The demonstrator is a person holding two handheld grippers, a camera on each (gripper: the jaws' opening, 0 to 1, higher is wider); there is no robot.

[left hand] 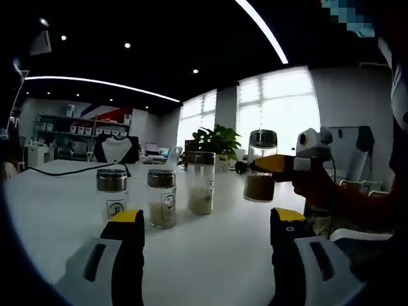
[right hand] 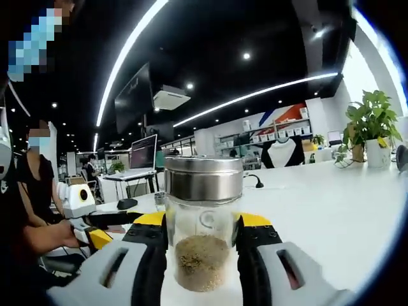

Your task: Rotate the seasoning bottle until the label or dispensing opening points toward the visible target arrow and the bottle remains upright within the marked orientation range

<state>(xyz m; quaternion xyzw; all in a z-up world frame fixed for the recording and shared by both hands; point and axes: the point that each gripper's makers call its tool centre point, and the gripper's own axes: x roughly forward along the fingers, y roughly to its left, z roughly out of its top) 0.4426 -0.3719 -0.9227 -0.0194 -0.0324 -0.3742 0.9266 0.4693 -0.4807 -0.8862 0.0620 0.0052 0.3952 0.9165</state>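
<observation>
No legible text, brand or number anywhere. Small round emblem marks on labels of two seasoning jars [left hand: 113,196] [left hand: 162,198] on the bench [left hand: 210,248], too small to read. Faint circular mark on glass of the seasoning bottle [right hand: 203,220] between the jaws in the right gripper view, not readable. Boxes on far shelf [left hand: 86,130] bear no decipherable print. Red and blue wall graphic [right hand: 285,115] at back, pattern only, no letters made out.
</observation>
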